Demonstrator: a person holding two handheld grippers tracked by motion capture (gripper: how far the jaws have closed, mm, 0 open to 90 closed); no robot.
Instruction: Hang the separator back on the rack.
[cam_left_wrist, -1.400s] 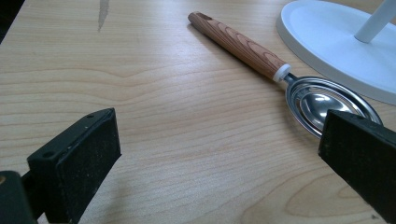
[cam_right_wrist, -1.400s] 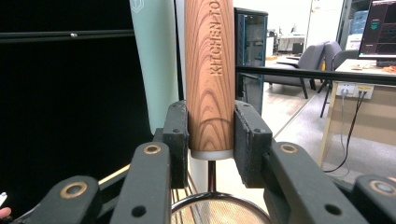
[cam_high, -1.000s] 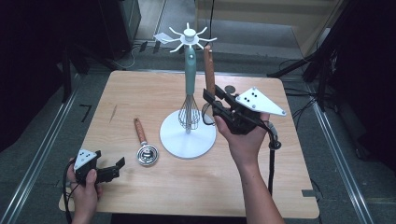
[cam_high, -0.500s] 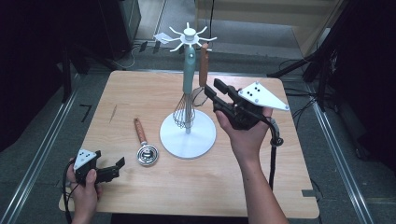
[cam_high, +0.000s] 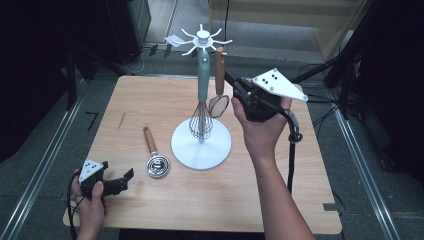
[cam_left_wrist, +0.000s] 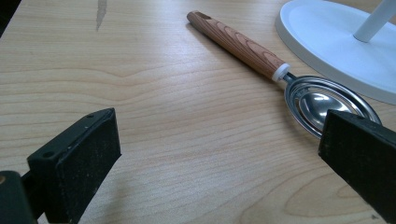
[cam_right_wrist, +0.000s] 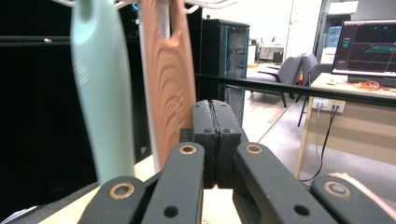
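A white hook stand (cam_high: 201, 145) rises from the middle of the table. On it hang a teal-handled whisk (cam_high: 202, 75) and a wooden-handled strainer spoon (cam_high: 220, 70). My right gripper (cam_high: 234, 85) hovers just right of the spoon's handle. Its jaws have just been closing and now meet with nothing between them. In the right gripper view the right gripper (cam_right_wrist: 216, 140) has the wooden handle (cam_right_wrist: 168, 84) and the teal handle (cam_right_wrist: 98, 93) to its left. My left gripper (cam_high: 117, 185) rests open at the front left. A second wooden-handled spoon (cam_left_wrist: 243, 46) lies ahead of the left gripper (cam_left_wrist: 219, 158).
The stand's round base (cam_left_wrist: 336, 42) sits close to the lying spoon's steel bowl (cam_high: 158, 166). The table's wooden top (cam_high: 280, 200) is bare at the front right. A cable (cam_high: 291, 155) trails from my right gripper. Metal floor rails and dark equipment surround the table.
My right gripper has risen and drawn slightly right of the hanging wooden handle, and its jaws have shut empty. The left gripper has stayed put.
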